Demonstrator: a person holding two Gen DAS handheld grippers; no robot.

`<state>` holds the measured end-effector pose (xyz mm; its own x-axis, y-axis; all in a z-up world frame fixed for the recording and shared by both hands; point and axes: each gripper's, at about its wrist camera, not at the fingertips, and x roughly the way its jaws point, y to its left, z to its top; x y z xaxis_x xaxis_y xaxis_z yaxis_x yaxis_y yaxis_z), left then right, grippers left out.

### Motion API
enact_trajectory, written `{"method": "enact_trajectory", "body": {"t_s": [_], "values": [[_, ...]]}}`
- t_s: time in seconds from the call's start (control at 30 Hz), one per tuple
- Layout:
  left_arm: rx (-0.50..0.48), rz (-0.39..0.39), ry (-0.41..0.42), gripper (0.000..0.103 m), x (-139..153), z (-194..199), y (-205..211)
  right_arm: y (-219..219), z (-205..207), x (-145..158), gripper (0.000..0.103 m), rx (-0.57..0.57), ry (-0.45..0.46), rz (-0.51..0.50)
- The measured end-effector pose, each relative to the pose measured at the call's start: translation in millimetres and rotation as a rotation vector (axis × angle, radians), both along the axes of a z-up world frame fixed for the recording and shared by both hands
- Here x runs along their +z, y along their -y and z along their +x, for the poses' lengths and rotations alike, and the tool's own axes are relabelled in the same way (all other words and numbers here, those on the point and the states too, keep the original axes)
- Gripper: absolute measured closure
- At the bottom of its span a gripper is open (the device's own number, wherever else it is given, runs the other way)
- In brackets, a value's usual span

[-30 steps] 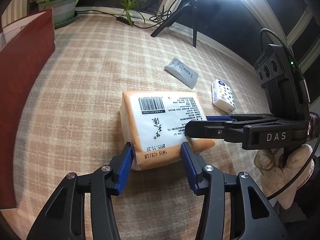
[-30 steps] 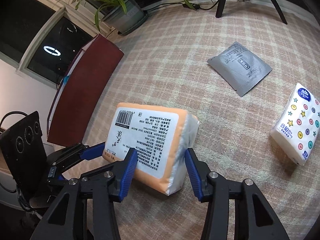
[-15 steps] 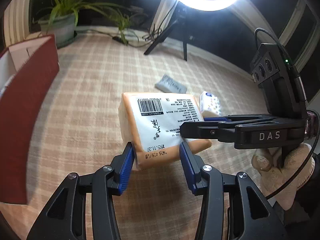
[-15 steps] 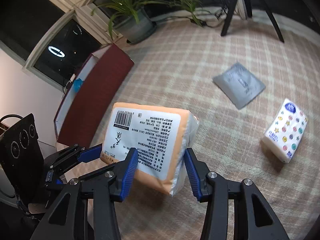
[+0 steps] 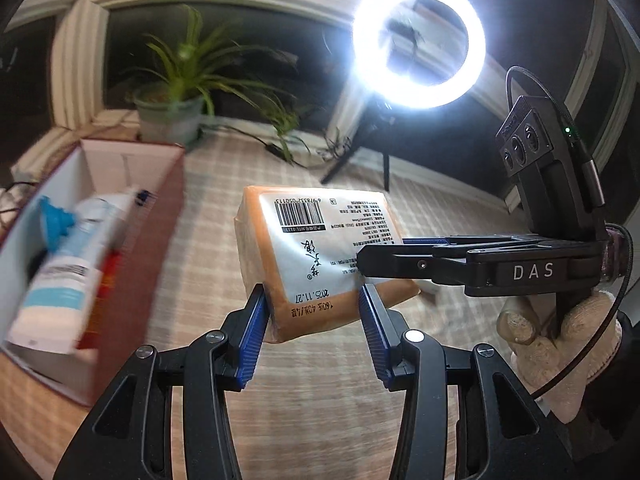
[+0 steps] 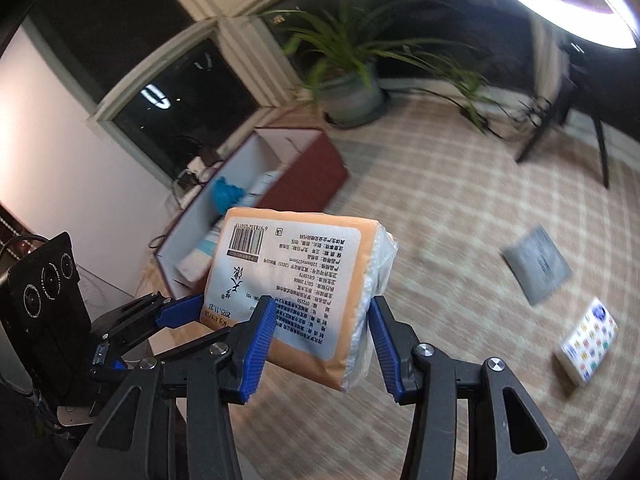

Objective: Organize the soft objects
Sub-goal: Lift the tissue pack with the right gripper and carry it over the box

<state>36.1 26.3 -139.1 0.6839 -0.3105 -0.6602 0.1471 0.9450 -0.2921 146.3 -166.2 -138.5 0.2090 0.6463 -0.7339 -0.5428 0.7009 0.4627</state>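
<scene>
An orange tissue pack with a white barcode label is held in the air above the checked cloth. My left gripper is shut on its near end. My right gripper is shut on its other end; it shows in the left wrist view reaching in from the right. The pack sits a little right of an open dark red box, also in the right wrist view. The box holds a white and blue pack and a blue item.
A grey pouch and a small white dotted tissue pack lie on the cloth at the right. A potted plant and a ring light on a tripod stand at the back edge.
Both grippers have lifted the orange pack high off the cloth and carried it left toward the red box, whose open inside now shows. The grip is unchanged.
</scene>
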Motion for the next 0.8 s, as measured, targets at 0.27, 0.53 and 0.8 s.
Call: {"method": "enact_trajectory", "body": {"t_s": [0.27, 0.53, 0.8], "values": [[0.075, 0.039, 0.029, 0.059, 19, -8, -62, -81, 0, 24, 0.059, 0.077, 0.063, 0.010], [0.145, 0.057, 0.030, 0.059, 20, -10, -119, -156, 4, 32, 0.059, 0.141, 0.082, 0.001], [0.190, 0.048, -0.004, 0.059, 5, -2, -161, -209, 13, 19, 0.059, 0.173, 0.072, -0.036]]}}
